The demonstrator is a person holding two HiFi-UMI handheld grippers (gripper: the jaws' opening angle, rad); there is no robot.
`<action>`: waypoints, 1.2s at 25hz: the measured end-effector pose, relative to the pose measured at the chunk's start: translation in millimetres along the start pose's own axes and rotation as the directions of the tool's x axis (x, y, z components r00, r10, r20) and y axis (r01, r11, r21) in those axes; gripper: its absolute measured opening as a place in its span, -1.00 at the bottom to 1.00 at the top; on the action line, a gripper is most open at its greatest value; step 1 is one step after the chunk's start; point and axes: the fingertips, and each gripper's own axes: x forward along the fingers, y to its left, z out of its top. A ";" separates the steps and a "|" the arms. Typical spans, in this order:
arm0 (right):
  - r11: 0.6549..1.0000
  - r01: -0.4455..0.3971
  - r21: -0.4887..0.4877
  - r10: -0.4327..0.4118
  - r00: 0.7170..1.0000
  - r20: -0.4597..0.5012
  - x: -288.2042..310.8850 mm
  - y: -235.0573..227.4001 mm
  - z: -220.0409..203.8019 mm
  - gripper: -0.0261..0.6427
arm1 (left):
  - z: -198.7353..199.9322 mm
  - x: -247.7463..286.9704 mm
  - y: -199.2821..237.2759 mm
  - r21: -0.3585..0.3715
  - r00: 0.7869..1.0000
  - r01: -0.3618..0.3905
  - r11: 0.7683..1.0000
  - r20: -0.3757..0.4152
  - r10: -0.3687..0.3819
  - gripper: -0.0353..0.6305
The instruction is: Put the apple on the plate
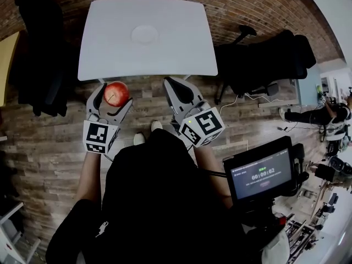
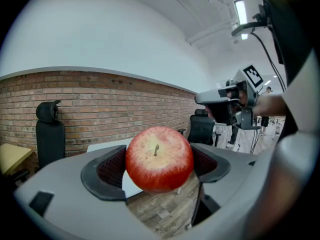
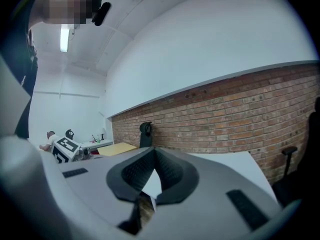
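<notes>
A red apple [image 1: 116,93] sits between the jaws of my left gripper [image 1: 114,96], which is shut on it just short of the white table's near edge. In the left gripper view the apple [image 2: 159,158] fills the gap between the dark pads, stem facing the camera. A white plate [image 1: 145,34] lies on the white table [image 1: 110,54], toward its far middle. My right gripper [image 1: 177,87] is held beside the left one, near the table's front edge, its jaws closed together with nothing between them [image 3: 150,176].
Black office chairs stand at the left [image 1: 38,48] and right [image 1: 264,59] of the table. A brick wall [image 2: 100,104] runs behind it. A monitor on a cart [image 1: 263,175] is at my right. The floor is wood plank.
</notes>
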 end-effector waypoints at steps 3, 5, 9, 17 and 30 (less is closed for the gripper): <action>1.000 -0.001 0.000 0.001 1.000 0.002 2.5 1.4 1.7 -0.91 | 3.2 -1.7 1.4 0.004 1.000 0.000 1.000 0.006 0.000 0.31; 1.000 -0.004 0.004 0.004 1.000 0.005 4.4 3.7 3.5 -0.91 | 6.7 -3.4 3.4 0.011 1.000 -0.002 1.000 0.013 0.002 0.32; 1.000 -0.008 0.019 0.008 1.000 0.006 12.0 -2.1 1.8 -0.91 | 6.9 2.8 10.3 0.014 1.000 -0.005 1.000 0.001 0.005 0.32; 0.999 -0.019 0.026 0.019 1.000 0.014 20.9 -11.6 0.9 -0.91 | 7.9 10.4 17.4 0.021 1.000 -0.021 1.000 -0.007 0.021 0.32; 0.997 -0.049 0.051 0.049 0.999 0.004 51.3 -68.5 -2.2 -0.91 | 18.2 66.9 25.7 0.025 0.999 -0.036 0.999 -0.031 0.037 0.32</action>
